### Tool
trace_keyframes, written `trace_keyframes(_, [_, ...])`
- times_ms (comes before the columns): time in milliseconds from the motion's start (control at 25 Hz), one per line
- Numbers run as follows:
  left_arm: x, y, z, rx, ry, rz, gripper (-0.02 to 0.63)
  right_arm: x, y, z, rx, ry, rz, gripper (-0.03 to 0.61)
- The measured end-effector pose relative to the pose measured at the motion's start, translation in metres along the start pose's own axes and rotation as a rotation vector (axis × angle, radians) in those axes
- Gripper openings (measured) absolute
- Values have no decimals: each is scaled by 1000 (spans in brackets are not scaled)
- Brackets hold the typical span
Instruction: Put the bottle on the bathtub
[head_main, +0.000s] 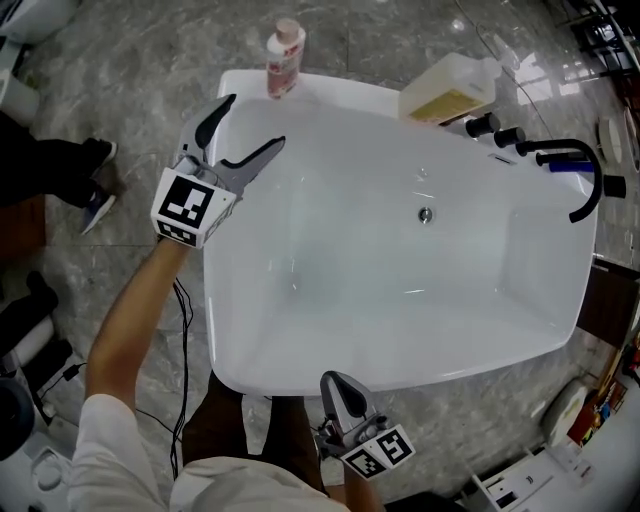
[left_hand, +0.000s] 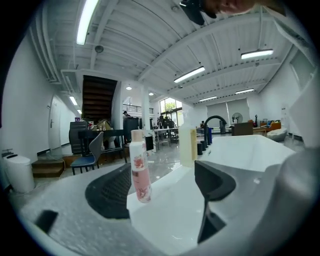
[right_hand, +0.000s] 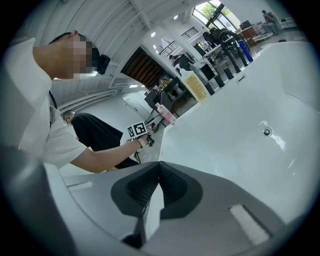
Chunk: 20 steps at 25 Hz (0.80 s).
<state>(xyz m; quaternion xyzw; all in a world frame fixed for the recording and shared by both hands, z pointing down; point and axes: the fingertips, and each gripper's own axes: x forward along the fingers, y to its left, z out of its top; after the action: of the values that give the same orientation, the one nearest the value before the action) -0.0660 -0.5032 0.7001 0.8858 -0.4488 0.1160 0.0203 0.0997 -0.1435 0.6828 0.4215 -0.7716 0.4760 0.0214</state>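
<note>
The pink flowered bottle (head_main: 284, 58) stands upright on the far left corner of the white bathtub's rim (head_main: 340, 92). My left gripper (head_main: 256, 120) hovers just short of it over the tub's left edge, jaws wide open and empty. In the left gripper view the bottle (left_hand: 139, 170) stands free on the rim (left_hand: 170, 210), a little beyond the two fingers and nearer the left one (left_hand: 107, 192). My right gripper (head_main: 337, 381) sits at the tub's near rim with its jaws shut (right_hand: 159, 165) on nothing. The right gripper view also shows the bottle (right_hand: 166, 114) far off.
A cream-coloured jug (head_main: 450, 90) lies on the far rim beside black taps and a curved black faucet (head_main: 578, 175). The drain (head_main: 425, 213) is in the basin floor. A person's shoes (head_main: 98, 180) and cables (head_main: 185, 310) are on the marble floor at left.
</note>
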Motion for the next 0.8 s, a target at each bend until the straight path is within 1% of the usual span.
trace_keyframes(80, [-14,-21,19,34,-7,-48,394,1,11,12,-22,-17,24,9])
trace_keyframes(160, [-33,-41,45,66,-39,-84,394,0,26,25,-47,-36,46,9])
trace_keyframes(280, [-66,-65,88,123,-92,-103,394,-9,51,46,-86,-56,78,9])
trace_keyframes(400, [-95,-85,124,143,-93,-110,391,-20,71,66,-117,-76,100,9])
trace_keyframes(440, [-103,-89,136,135,-99,-107,390,-24,78,71,-126,-82,105,9])
trace_keyframes(480, [-112,-91,149,102,-113,-96,388,-27,84,76,-133,-86,110,9])
trace_keyframes(560, [-128,-95,175,10,-146,-67,388,-35,96,83,-145,-91,119,9])
trace_keyframes(600, [-136,-98,185,-6,-149,-64,388,-39,101,87,-151,-93,123,9])
trace_keyframes(800, [-170,-117,230,3,-141,-105,387,-54,120,101,-177,-113,136,9])
